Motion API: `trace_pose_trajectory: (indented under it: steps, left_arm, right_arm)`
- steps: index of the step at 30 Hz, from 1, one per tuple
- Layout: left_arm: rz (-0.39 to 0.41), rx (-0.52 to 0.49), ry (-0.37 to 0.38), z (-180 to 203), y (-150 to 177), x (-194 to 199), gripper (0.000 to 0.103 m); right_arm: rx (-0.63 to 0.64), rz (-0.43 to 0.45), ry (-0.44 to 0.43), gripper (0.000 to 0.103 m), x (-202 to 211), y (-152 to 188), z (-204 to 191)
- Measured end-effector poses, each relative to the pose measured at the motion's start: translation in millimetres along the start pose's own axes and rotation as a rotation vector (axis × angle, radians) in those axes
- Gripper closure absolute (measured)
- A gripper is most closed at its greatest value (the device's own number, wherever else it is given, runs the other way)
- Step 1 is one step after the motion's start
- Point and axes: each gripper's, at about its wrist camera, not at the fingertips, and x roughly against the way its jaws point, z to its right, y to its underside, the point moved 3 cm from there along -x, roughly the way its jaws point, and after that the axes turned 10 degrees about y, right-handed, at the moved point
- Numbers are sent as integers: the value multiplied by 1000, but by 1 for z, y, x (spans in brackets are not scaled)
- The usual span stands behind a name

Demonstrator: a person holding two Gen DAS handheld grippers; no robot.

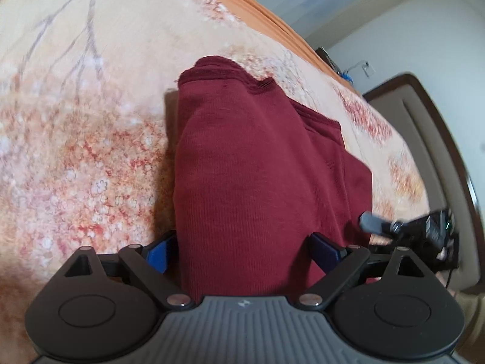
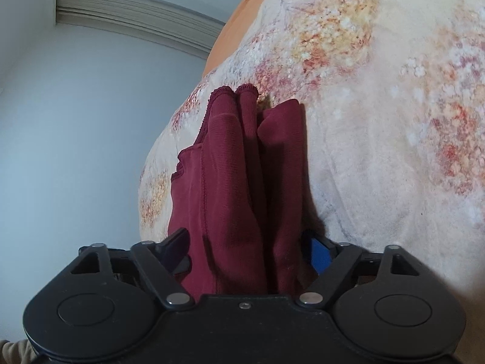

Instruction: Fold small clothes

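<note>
A dark red knit garment (image 1: 248,163) hangs folded over a floral bedspread (image 1: 91,127). My left gripper (image 1: 242,251) has the cloth bunched between its blue pads (image 1: 157,254), and it holds one end. In the right wrist view the same garment (image 2: 239,182) hangs in several pleats, its ribbed hem at the far end. My right gripper (image 2: 245,254) grips it between its pads (image 2: 319,253). The right gripper also shows at the right edge of the left wrist view (image 1: 409,227), close beside the garment.
The bedspread (image 2: 379,91) has an orange border (image 1: 257,6) along its far edge. A brown padded headboard (image 1: 424,127) stands at the right. Grey wall (image 2: 75,121) and a window blind (image 2: 136,15) lie beyond the bed.
</note>
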Motion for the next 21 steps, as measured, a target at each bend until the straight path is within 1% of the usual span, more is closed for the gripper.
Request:
trace_pose_trajectory:
  steps: [1, 2, 3, 4, 5, 6, 7, 8, 11, 13, 15, 18, 21]
  left_arm:
    - [8, 22, 18, -3, -1, 0, 9]
    - [16, 40, 35, -4, -2, 1, 17]
    - [19, 54, 47, -5, -3, 2, 21]
    - [23, 59, 42, -7, -4, 4, 28]
    - [25, 57, 40, -8, -4, 8, 38]
    - [27, 60, 46, -9, -3, 11, 42]
    - [35, 68, 59, -9, -2, 16, 48]
    - [44, 68, 66, -8, -2, 22, 55]
    - [58, 21, 67, 1, 2, 35, 65]
    - [67, -2, 53, 4, 6, 46, 67]
    - [91, -14, 35, 10, 9, 62, 68]
    - [147, -18, 2, 13, 15, 102, 68]
    - [187, -7, -53, 6, 26, 153, 68]
  right_arm:
    - [11, 0, 3, 40, 0, 1, -1]
    - [24, -7, 2, 48, 0, 3, -3]
    - [34, -15, 10, 56, -1, 4, -4]
    - [45, -8, 22, 60, 0, 6, -6]
    - [50, 0, 25, 63, 2, 6, -7]
    - [52, 6, 28, 66, 4, 6, -9]
    - [61, 11, 33, 68, 6, 7, -12]
    - [74, 18, 35, 69, 7, 9, -17]
    - [106, 30, 16, 71, 14, 13, -34]
    - [127, 28, 5, 71, 16, 16, -48]
    - [142, 19, 7, 71, 14, 19, -64]
    - [166, -8, -9, 71, 4, 26, -94]
    - [199, -64, -55, 71, -22, 40, -132]
